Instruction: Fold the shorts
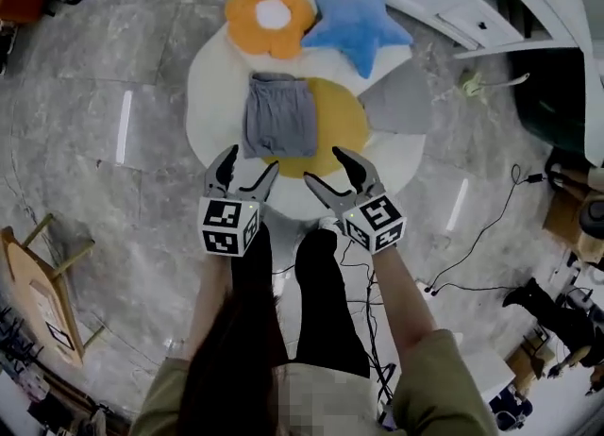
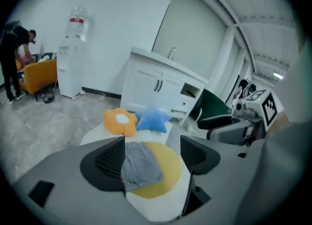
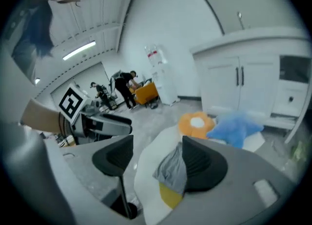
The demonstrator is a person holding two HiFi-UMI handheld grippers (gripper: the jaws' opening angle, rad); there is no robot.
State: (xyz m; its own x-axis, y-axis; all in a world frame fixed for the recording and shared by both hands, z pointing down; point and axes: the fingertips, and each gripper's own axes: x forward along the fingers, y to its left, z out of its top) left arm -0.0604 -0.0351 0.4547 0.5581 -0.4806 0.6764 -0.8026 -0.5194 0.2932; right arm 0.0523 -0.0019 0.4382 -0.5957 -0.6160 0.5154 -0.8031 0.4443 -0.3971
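The grey shorts lie folded into a compact rectangle on a white round rug with a yellow centre. Both grippers hang in the air on the near side of the rug, apart from the cloth. My left gripper is open with nothing between its jaws, and so is my right gripper. Far off between the jaws in the left gripper view are the shorts. In the right gripper view the shorts show partly behind the right jaw.
An orange flower pillow and a blue star pillow rest at the rug's far edge, a grey cushion at its right. White cabinets, a water dispenser, a distant person. Cables trail on the floor.
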